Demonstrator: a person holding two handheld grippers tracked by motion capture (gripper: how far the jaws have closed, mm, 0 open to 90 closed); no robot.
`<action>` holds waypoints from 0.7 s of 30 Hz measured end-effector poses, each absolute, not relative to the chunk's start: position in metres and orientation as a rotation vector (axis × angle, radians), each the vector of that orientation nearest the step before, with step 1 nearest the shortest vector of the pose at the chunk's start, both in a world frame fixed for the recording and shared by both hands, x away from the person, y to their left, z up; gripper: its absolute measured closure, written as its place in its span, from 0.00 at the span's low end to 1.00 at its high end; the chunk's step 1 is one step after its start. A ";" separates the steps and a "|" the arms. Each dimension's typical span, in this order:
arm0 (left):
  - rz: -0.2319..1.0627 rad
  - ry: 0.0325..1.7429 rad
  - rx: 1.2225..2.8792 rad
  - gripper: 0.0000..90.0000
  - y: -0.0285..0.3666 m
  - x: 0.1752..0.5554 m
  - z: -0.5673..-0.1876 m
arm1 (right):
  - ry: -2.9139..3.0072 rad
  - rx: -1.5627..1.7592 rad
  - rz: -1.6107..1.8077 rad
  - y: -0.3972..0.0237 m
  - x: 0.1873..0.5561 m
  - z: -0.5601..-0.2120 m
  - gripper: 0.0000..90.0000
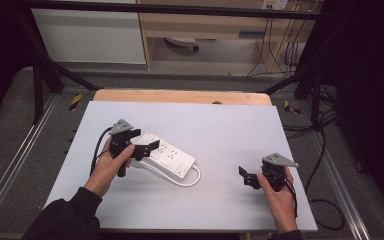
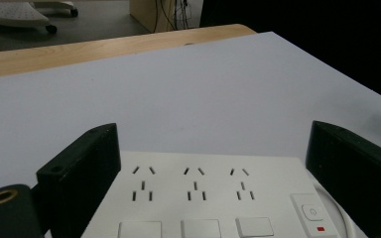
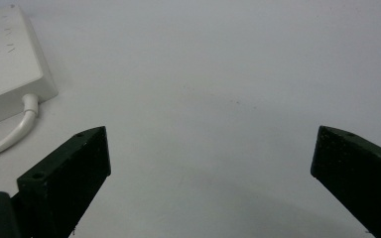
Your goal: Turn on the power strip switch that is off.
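A white power strip [image 1: 169, 156] lies at an angle left of the middle of the white table top [image 1: 230, 130]. Its white cord [image 1: 189, 180] loops off its near end. A hand holds my left gripper [image 1: 145, 140] at the strip's far-left end. In the left gripper view this gripper [image 2: 213, 148] is open, one jaw on each side of the strip [image 2: 193, 193], whose sockets and switches face up. At the near right, my right gripper [image 1: 248, 176] is open over bare table [image 3: 212, 144], apart from the strip [image 3: 7, 74] and cord [image 3: 15, 134].
A wooden table edge [image 1: 180, 96] runs behind the white top. Black frame posts [image 1: 39, 85] stand at both sides. Cables [image 1: 325, 150] trail on the floor at the right. The white surface is bare between the two grippers.
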State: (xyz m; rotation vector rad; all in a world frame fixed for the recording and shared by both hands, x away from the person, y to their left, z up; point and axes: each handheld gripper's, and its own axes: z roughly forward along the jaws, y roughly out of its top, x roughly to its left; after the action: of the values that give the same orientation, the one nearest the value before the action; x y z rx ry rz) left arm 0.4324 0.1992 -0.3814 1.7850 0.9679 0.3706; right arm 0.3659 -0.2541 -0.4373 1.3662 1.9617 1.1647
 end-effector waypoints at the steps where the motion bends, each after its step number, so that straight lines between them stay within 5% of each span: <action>1: 0.374 0.970 1.778 0.08 0.200 0.432 -0.380 | 1.964 1.366 1.164 -0.254 0.366 -0.437 0.03; 21: 0.402 0.965 1.756 0.07 0.225 0.425 -0.363 | 1.959 1.375 1.156 -0.254 0.366 -0.438 0.03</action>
State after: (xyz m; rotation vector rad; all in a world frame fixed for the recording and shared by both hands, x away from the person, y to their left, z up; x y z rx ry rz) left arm 0.4252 0.2246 -0.3635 1.7559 0.9655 0.4019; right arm 0.3663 -0.2544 -0.4380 1.3753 1.9592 1.1561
